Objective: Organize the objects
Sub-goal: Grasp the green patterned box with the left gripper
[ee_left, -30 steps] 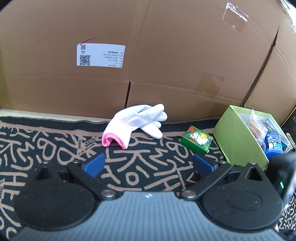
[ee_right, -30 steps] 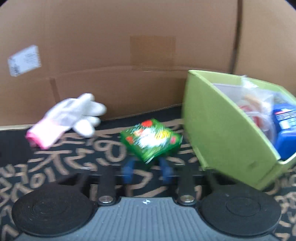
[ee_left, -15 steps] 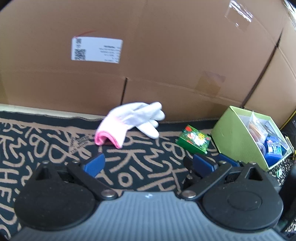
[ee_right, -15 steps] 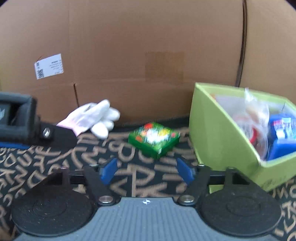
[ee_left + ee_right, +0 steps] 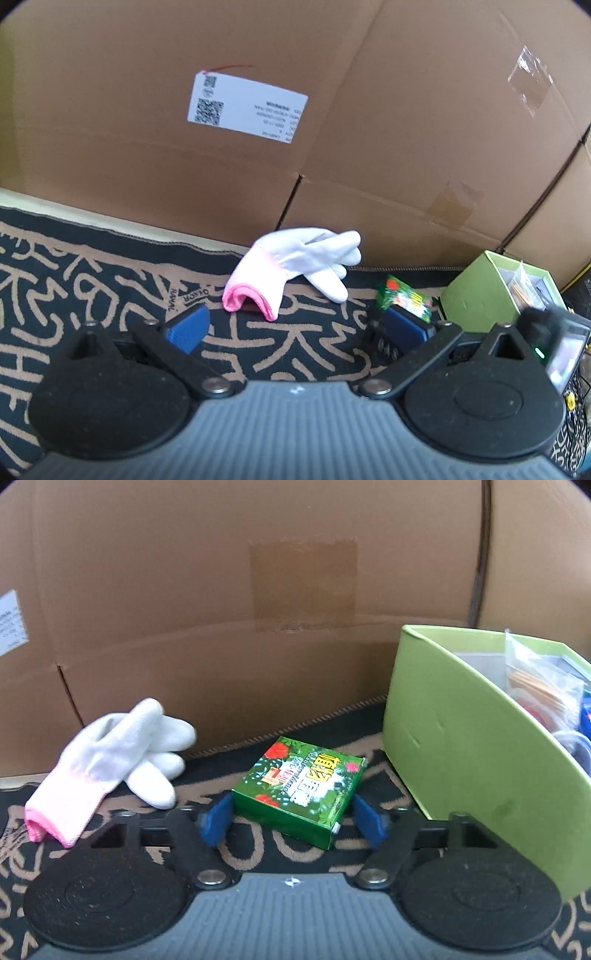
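A small green box (image 5: 301, 790) with red flowers lies on the patterned mat, between the open blue pads of my right gripper (image 5: 293, 821); I cannot tell if the pads touch it. It also shows in the left wrist view (image 5: 404, 297). A white glove with a pink cuff (image 5: 110, 753) lies to its left, against the cardboard wall, and ahead of my left gripper (image 5: 295, 326), which is open and empty. The glove (image 5: 295, 266) lies beyond the left fingertips. A lime green bin (image 5: 480, 746) holding bagged items stands to the right.
A tall cardboard wall (image 5: 332, 129) with a white label (image 5: 245, 107) closes off the back. The black and tan mat (image 5: 92, 273) covers the surface. The right gripper's body (image 5: 554, 339) shows at the right edge of the left wrist view.
My right gripper let go of the green box, drew back, then moved in so its open pads flank the box on the mat. My left gripper shifted its view, staying open.
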Demonstrator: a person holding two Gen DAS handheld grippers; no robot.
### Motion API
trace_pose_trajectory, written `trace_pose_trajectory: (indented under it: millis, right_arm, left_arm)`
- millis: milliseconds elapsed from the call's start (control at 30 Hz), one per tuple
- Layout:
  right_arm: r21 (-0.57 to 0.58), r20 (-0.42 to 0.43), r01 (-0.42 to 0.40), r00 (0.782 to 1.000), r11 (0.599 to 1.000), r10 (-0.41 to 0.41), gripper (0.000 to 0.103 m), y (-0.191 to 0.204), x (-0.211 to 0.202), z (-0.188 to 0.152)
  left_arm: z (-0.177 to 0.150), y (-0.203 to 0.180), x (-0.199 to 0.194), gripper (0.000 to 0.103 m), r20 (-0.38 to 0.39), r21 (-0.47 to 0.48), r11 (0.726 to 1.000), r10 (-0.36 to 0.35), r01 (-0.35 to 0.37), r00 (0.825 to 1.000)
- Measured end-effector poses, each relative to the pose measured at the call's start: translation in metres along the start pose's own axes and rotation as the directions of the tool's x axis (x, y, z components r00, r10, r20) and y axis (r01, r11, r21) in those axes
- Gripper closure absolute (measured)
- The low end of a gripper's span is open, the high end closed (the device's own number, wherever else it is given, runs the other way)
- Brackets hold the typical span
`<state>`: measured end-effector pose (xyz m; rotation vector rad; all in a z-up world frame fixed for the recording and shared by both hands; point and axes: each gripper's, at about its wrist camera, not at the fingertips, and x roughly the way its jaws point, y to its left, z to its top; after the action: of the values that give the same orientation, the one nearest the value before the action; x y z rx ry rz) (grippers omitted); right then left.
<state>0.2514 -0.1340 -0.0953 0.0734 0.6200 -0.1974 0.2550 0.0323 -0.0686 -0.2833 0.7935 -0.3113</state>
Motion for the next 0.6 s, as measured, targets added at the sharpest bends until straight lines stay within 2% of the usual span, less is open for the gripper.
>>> trace_pose_trajectory:
  millis: [67, 133, 233, 333, 433, 533, 600]
  right_arm:
    - [-0.061, 0.002, -0.096, 0.995, 0.994, 0.096, 0.031, -0.005, -0.006, -0.005]
    - [-0.124, -0.002, -0.198, 0.98, 0.972, 0.2, 0.031, -0.012, -0.018, -0.015]
    - [-0.258, -0.041, -0.356, 0.933, 0.898, 0.358, 0.031, -0.018, -0.041, -0.031]
    - [-0.354, -0.071, -0.432, 0.897, 0.83, 0.436, 0.031, -0.024, -0.067, -0.049]
    - [-0.381, -0.096, -0.484, 0.868, 0.788, 0.487, 0.03, -0.03, -0.09, -0.062]
    - [-0.401, -0.099, -0.491, 0.863, 0.773, 0.496, 0.028, -0.044, -0.112, -0.075]
    - [-0.379, -0.094, -0.479, 0.871, 0.792, 0.482, 0.023, -0.053, -0.124, -0.083]
  left_arm:
    - [-0.004, -0.002, 0.002, 0.0, -0.017, 0.004, 1.0, -0.023, 0.023, 1.0]
    - [-0.01, -0.007, 0.003, 0.0, -0.038, 0.012, 0.998, -0.053, 0.054, 0.998]
    - [-0.023, -0.019, 0.005, 0.001, -0.083, 0.048, 0.994, -0.095, 0.099, 0.992]
    - [-0.046, -0.033, 0.003, 0.002, -0.134, 0.103, 0.984, -0.131, 0.145, 0.982]
    - [-0.075, -0.048, 0.001, 0.002, -0.189, 0.144, 0.973, -0.152, 0.181, 0.97]
    - [-0.1, -0.062, 0.003, 0.002, -0.232, 0.167, 0.967, -0.153, 0.194, 0.961]
    - [-0.106, -0.069, 0.007, 0.002, -0.239, 0.178, 0.969, -0.125, 0.17, 0.963]
